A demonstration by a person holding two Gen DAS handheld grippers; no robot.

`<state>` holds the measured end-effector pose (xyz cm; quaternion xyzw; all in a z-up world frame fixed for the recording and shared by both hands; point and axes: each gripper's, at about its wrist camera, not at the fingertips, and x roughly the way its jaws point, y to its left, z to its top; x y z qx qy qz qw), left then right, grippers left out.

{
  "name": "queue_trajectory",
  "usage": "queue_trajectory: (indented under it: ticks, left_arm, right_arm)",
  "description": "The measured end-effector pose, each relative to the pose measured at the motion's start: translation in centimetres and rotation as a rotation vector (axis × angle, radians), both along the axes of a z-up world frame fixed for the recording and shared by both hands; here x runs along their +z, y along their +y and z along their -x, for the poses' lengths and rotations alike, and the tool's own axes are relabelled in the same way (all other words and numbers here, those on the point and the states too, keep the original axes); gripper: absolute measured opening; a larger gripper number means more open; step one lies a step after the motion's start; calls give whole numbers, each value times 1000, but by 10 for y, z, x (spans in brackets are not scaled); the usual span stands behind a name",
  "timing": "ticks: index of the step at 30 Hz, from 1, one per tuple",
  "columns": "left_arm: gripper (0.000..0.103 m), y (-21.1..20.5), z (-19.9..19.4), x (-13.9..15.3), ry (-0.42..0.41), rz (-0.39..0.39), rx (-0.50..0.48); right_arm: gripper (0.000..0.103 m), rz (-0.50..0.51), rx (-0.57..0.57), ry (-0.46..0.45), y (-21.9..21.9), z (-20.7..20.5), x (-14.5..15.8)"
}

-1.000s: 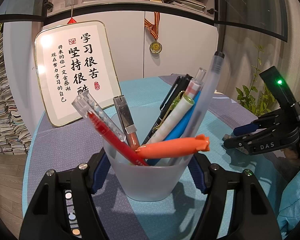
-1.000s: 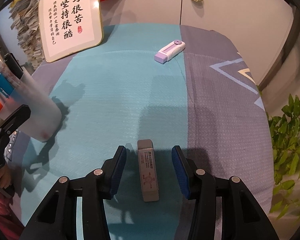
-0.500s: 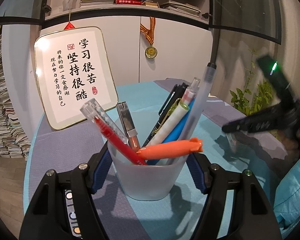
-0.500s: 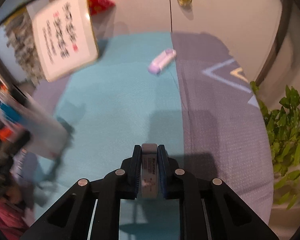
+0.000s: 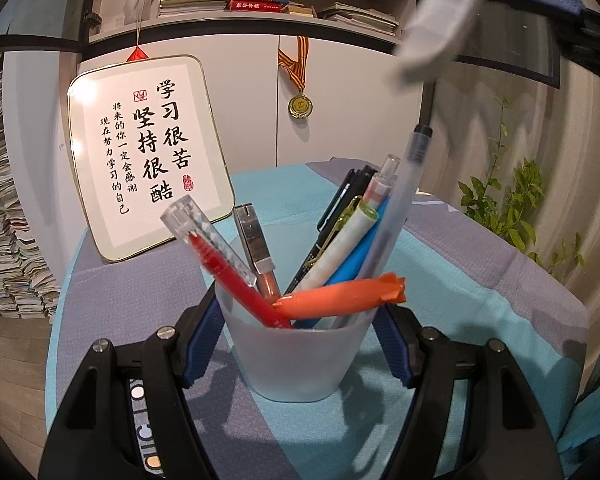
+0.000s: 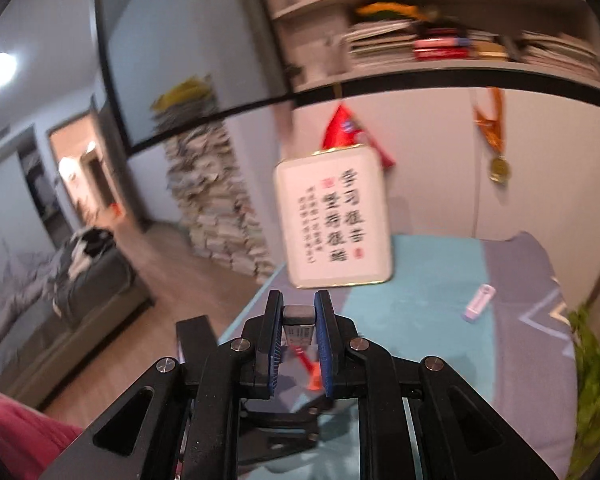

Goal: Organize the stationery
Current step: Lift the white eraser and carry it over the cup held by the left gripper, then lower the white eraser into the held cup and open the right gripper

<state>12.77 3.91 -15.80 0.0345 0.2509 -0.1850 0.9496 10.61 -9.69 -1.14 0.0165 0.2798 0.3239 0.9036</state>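
Observation:
A frosted plastic cup (image 5: 300, 356) stands on the table, filled with several pens, among them an orange pen (image 5: 340, 300) and a red pen (image 5: 236, 280). My left gripper (image 5: 298, 322) is shut on the cup, with a blue pad against each side. My right gripper (image 6: 298, 312) is shut on a grey eraser (image 6: 299, 330). In the left wrist view the eraser (image 5: 440, 20) hangs blurred high above the cup's right side. Orange pen tips show just below the right gripper's jaws in its own view.
A framed calligraphy board (image 5: 140, 152) leans against the cabinet at the back of the table (image 5: 480, 280). A small purple stationery piece (image 6: 478, 304) lies on the cloth at far right. A plant (image 5: 512, 208) stands right of the table and paper stacks (image 5: 4, 240) left.
My right gripper shut on the grey eraser lying on the cloth, then lifted it up and over towards the cup. The left gripper and the cup stayed put.

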Motion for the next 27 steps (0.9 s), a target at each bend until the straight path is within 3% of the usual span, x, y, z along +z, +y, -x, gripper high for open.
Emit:
queue_trajectory:
  ticks: [8,21,27]
  left_arm:
    - [69,-1,-1,1,6,3,-1]
    - [70,-2,-2,0,11,2,-2]
    - [70,-2,-2,0,12,1,-2]
  right_arm:
    - [17,60,-25,141,22,-47,-43]
    - [17,206,-40,132,36,-64,-59]
    - [17,208,-41,138,36,-64,-59]
